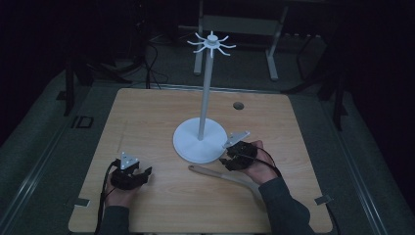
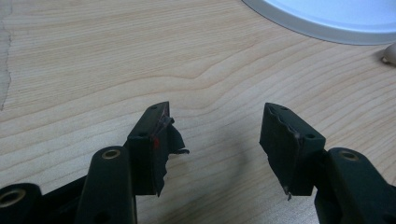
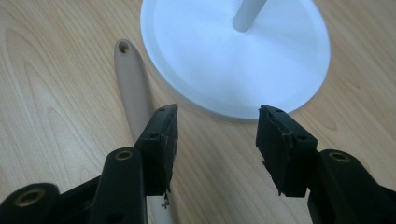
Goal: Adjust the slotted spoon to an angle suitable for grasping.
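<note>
Both sets of jaws stand wide apart, holding nothing. The right gripper (image 3: 215,140) hovers just beside the beige utensil handle (image 3: 133,88), which lies on the table (image 1: 147,117) near the white stand (image 1: 200,139); the left gripper (image 2: 215,144) rests over bare wood. To grasp well, I judge the right should shift until the handle sits squarely between its jaws, then close
</note>
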Demonstrator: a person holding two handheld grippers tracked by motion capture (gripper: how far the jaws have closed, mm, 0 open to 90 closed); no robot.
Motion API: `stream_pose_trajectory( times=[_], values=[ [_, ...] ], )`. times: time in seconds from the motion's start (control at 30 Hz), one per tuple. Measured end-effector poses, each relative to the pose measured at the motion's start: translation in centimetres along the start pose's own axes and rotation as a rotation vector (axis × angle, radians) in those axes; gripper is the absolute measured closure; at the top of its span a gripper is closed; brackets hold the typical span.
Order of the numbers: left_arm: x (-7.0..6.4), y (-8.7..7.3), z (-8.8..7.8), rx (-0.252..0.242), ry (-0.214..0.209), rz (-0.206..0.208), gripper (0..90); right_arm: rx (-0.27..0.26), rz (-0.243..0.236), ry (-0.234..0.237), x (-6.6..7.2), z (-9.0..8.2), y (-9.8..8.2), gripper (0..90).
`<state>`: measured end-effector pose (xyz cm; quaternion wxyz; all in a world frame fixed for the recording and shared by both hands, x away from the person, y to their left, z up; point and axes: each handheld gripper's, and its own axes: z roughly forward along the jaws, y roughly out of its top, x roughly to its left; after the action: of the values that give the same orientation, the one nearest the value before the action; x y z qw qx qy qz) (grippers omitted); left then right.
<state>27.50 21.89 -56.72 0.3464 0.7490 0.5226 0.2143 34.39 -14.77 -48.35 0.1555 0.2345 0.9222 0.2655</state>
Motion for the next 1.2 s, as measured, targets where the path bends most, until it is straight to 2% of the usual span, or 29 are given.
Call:
stream_pose_trajectory(
  times=[0.3,0.57,0.77,1.2],
  values=[
    [0.0,0.0,0.0,0.003,0.000,0.000,43.3,0.082,-0.045,0.019,0.3,1.3,0.4,50.4],
    [0.0,0.0,0.1,0.006,0.000,-0.001,43.2,0.126,-0.058,0.022,0.4,1.9,0.5,47.6],
    [-0.1,0.0,0.1,0.005,-0.001,-0.002,43.2,0.173,-0.071,0.049,0.5,2.8,0.4,46.7],
    [-0.1,0.0,0.1,0.007,-0.004,-0.001,43.1,0.234,-0.098,0.106,0.7,3.9,0.3,50.1]
  ],
)
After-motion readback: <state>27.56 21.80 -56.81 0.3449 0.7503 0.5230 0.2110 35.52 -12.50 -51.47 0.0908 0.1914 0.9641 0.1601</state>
